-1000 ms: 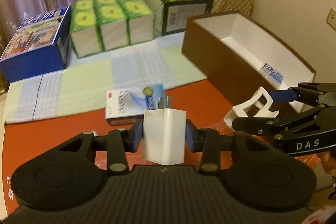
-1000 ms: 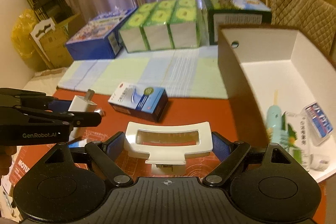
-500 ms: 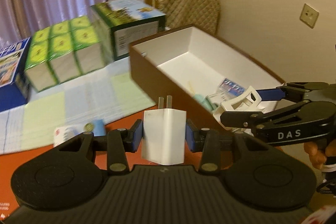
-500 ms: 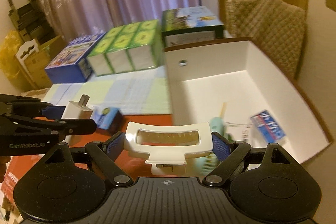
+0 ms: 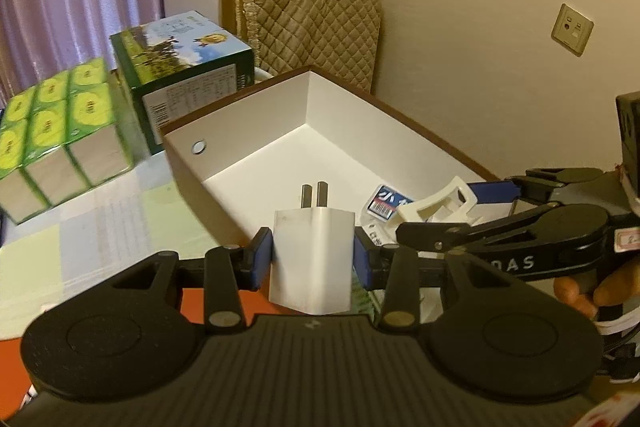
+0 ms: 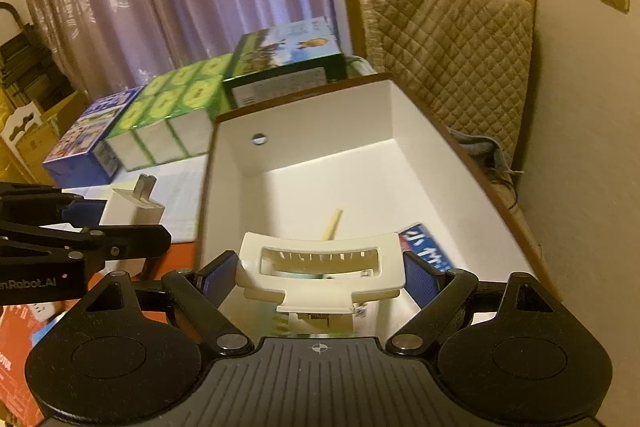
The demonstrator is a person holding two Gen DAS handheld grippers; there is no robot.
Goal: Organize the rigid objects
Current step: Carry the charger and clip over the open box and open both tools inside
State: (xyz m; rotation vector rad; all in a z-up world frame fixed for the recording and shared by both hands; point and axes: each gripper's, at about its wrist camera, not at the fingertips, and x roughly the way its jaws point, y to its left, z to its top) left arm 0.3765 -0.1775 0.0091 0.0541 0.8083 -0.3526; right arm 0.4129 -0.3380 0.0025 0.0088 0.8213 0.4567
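Nearest: left gripper [image 5: 313,261] clamped on one white plug adapter [image 5: 312,263], two prongs pointing up, held over near wall of box. Right gripper [image 6: 319,273] clamped on one cream hair claw clip [image 6: 319,267], held above near end of box interior. One brown box [image 6: 304,119], white inside: one blue-and-white packet [image 6: 426,247] near right, one pale stick [image 6: 332,225] mid-floor, more items under clip, unclear. Far left: one green six-pack of tissue boxes [image 5: 56,119], one green carton [image 5: 184,67], one blue carton [image 6: 90,139]. Farthest: one quilt-covered chair [image 5: 312,27].

One charger [image 5: 312,263], one hair clip [image 6: 320,267], one storage box [image 6: 304,119], two tools.
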